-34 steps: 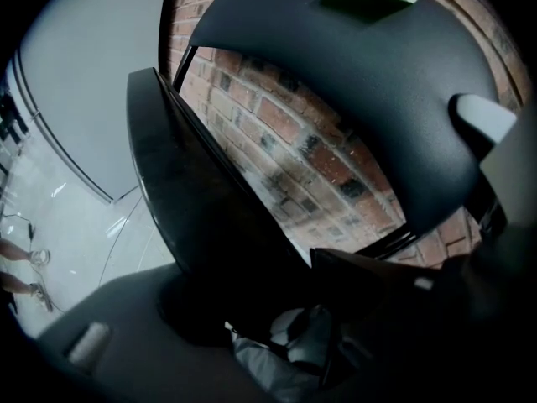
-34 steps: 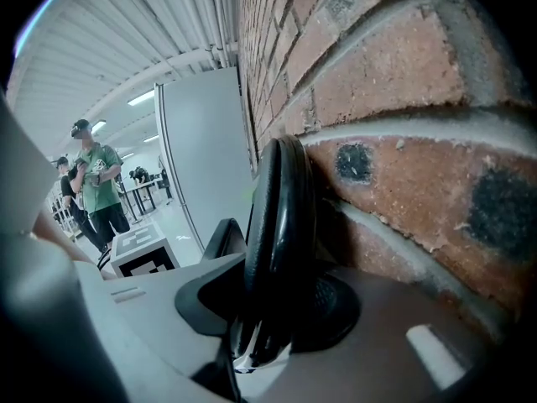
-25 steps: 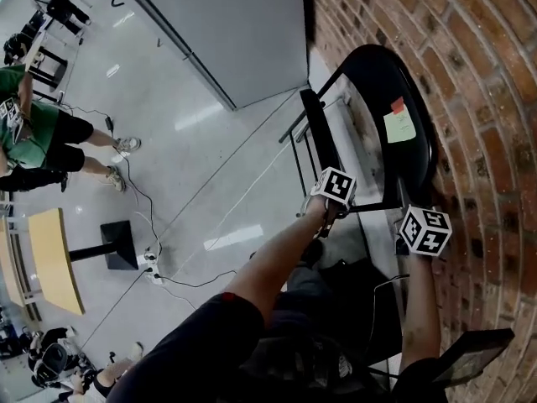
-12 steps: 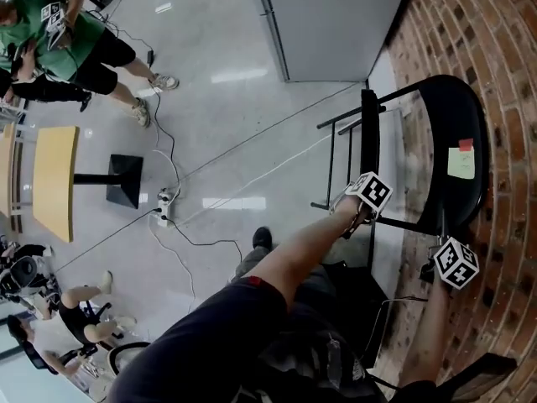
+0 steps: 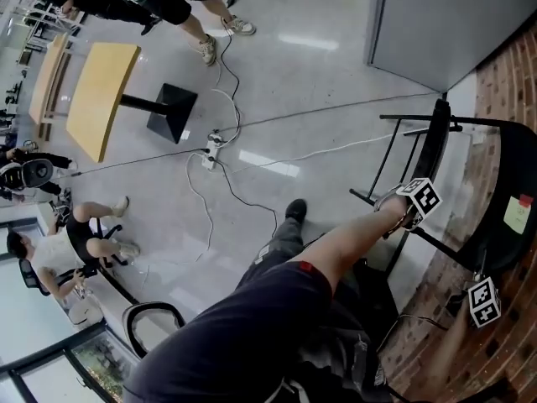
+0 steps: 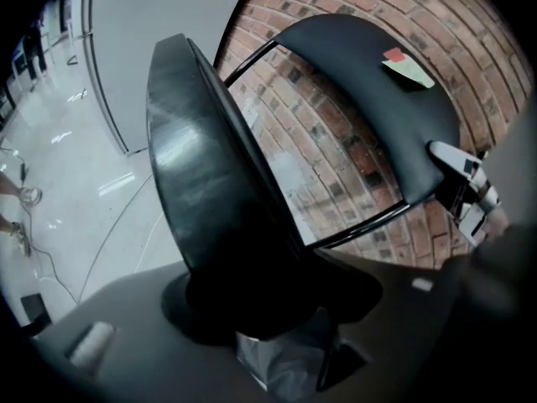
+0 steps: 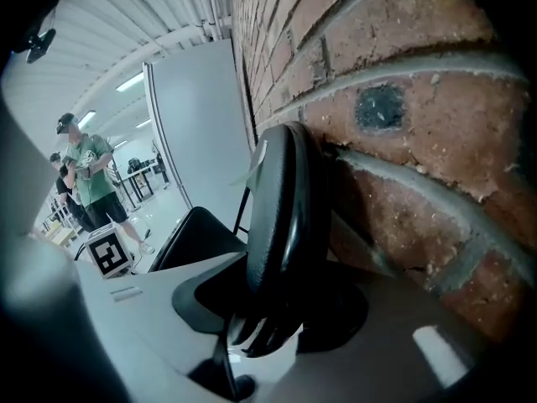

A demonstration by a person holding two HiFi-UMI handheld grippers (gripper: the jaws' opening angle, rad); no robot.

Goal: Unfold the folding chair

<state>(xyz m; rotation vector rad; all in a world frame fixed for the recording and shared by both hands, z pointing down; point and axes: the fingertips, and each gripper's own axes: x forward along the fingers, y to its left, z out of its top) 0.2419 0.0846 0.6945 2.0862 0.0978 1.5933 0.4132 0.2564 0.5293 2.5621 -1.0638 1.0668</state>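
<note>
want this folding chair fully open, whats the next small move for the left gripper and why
Probably swing the seat further down and away from the backrest: the left gripper is clamped on its edge, and it stands steeply tilted, only partly opened.

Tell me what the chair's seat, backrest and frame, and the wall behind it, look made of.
The seat and backrest are probably black moulded plastic: smooth, with a dull sheen. The frame is thin black tubing, likely painted metal. The wall is rough red brick with grey mortar joints.
</note>
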